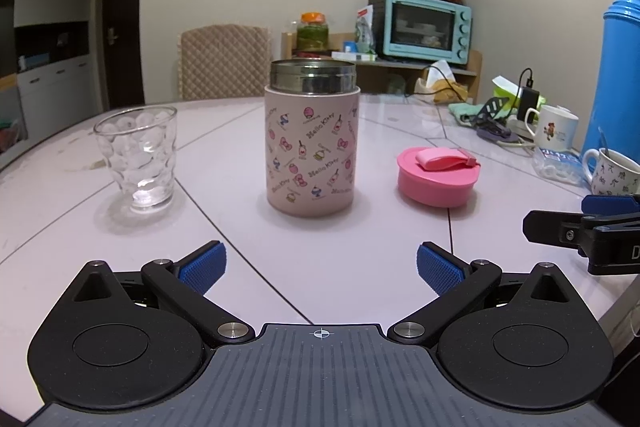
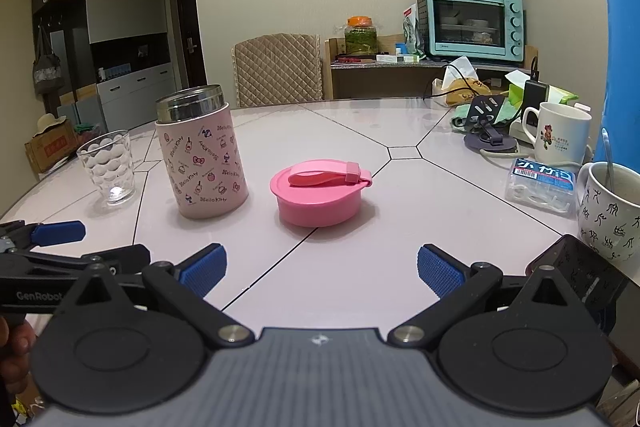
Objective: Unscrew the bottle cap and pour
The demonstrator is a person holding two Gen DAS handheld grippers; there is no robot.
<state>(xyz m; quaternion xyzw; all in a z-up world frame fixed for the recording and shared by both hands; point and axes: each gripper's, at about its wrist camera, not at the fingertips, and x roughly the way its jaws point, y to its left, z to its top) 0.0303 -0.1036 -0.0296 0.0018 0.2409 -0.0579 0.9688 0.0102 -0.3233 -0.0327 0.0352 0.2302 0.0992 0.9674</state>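
A pink cartoon-print flask (image 1: 311, 151) (image 2: 201, 159) stands upright on the table with its steel mouth uncovered. Its pink cap (image 1: 437, 181) (image 2: 319, 191), with a strap on top, lies flat to the right of the flask. A dimpled clear glass (image 1: 137, 159) (image 2: 107, 168) stands left of the flask and looks dry. My left gripper (image 1: 320, 269) is open, short of the flask and facing it, with nothing between its blue pads. My right gripper (image 2: 320, 269) is open too, short of the cap.
Right side of the table is crowded: a tall blue thermos (image 1: 616, 67) (image 2: 624, 39), two mugs (image 2: 558, 133) (image 2: 608, 211), a floss-pick box (image 2: 540, 187), cables and a charger. A quilted chair (image 2: 276, 69) stands behind the table. A teal oven (image 2: 474, 25) sits on a back shelf.
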